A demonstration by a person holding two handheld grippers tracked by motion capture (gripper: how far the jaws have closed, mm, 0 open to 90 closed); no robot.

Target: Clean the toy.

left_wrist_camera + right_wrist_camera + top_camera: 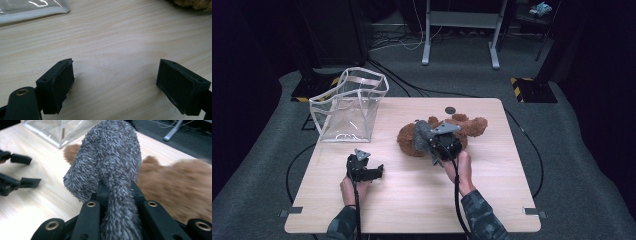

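I have the right gripper [430,142] clamped on a grey plush piece [110,162], a fuzzy limb or scarf-end that belongs to or lies on the brown teddy bear [447,132]; I cannot tell which. In the right gripper view the grey fur is squeezed thin between the jaws and bulges out beyond them, so I read this as a firm pinch on soft stuff, taken there because it gives something narrow to close on, where the bear's body would be too bulky. The bear lies on the wooden table [492,195], to the right of the clear plastic bag [349,105], well apart from it. That bag stands upright at the table's far left corner with its mouth open upward, which I judge is why it is set so: ready to take the toy from above. My left gripper [371,170] sits low over bare wood, nearer to me than the bag and to the left of the bear, its jaws spread wide with nothing between them. I think it waits there free to steady the bag's rim once I carry the bear across.
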